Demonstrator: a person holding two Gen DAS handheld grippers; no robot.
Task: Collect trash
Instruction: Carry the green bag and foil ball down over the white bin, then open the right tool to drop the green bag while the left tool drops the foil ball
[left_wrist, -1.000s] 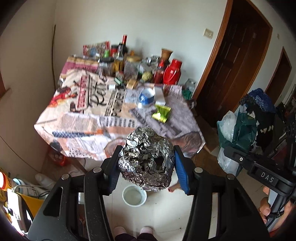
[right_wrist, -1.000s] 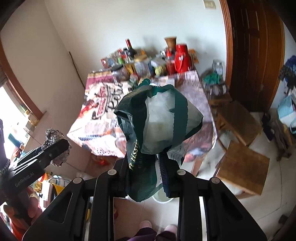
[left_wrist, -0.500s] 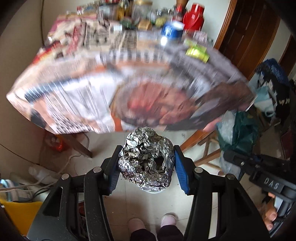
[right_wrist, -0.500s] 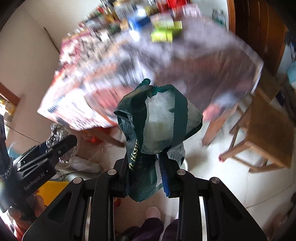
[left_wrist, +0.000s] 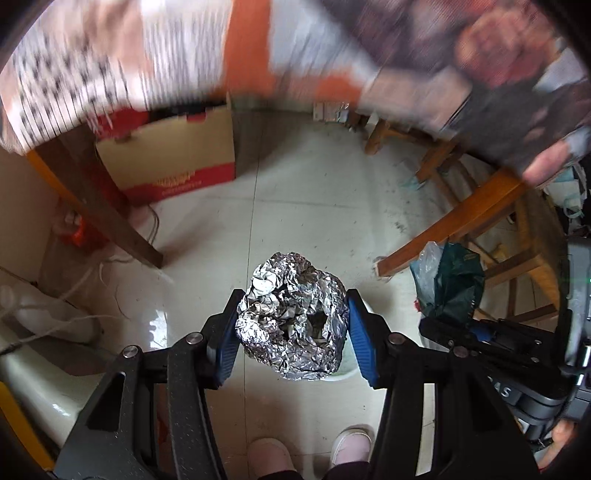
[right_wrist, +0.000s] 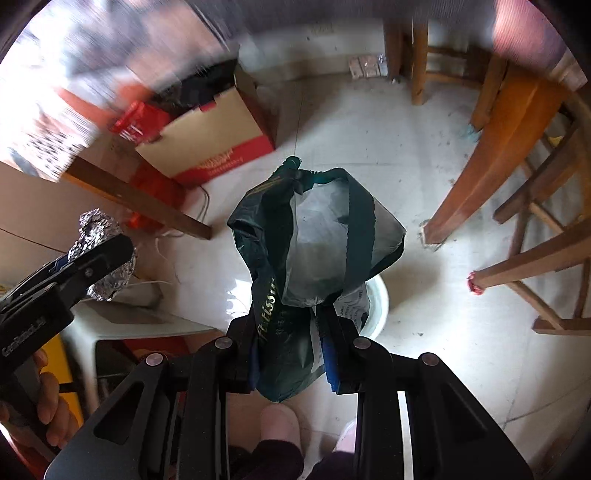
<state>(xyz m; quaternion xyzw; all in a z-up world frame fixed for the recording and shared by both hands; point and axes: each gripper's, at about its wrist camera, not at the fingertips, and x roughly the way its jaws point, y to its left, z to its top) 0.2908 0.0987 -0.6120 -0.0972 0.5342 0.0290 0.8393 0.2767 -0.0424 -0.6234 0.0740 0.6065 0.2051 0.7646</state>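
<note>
Nearest the lens in the left wrist view, the left gripper (left_wrist: 291, 325) is clenched on a crumpled foil ball (left_wrist: 293, 321) — both blue pads press its sides, and the ball sits squarely between the fingertips, pointing steeply down at the floor. Under the ball a pale round bin (left_wrist: 349, 371) shows only as a sliver of rim on the tiles. At the bottom edge, the person's two light shoes (left_wrist: 310, 452) stand on the pale tiled floor (left_wrist: 295, 206). In the right wrist view, the right gripper (right_wrist: 291, 332) is closed tight on a dark green plastic bag (right_wrist: 314, 236); the bag's neck is pinched between the pads and its body balloons up in front of the camera, with pale lettering on one fold. The same bin (right_wrist: 378, 306) lies just behind and below the bag, mostly hidden by it. At that view's left edge the left gripper appears side-on with the foil ball (right_wrist: 98, 230) in its jaws, a hand (right_wrist: 48, 398) on its handle. Farther out: wooden table legs (left_wrist: 99, 206) on each side, a wooden stool (right_wrist: 546, 266) at right, and a cardboard box with a red band (left_wrist: 173, 158) under the table. The patterned tablecloth (left_wrist: 184, 55) hangs across the top of both views — too blurred to read.
</note>
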